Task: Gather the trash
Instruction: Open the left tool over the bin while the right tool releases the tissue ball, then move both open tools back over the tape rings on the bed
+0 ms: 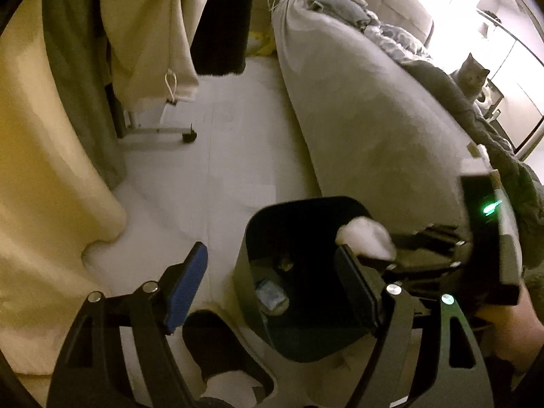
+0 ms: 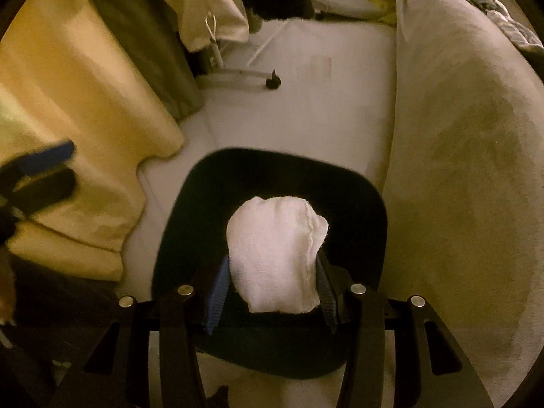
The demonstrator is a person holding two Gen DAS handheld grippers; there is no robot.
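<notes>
Your left claw (image 1: 272, 289) hangs open and empty beside the bin (image 1: 306, 204); your right claw (image 2: 270, 289) grips the white wad (image 2: 277, 251) directly over the bin's mouth. Let go off-centre and it could catch the rim and fall to the floor. Count: one bin, one wad, two scraps already inside.

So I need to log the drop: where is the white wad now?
In the right wrist view the white wad is pinched in the right gripper, above the black bin's open mouth, beside the bed.
</notes>
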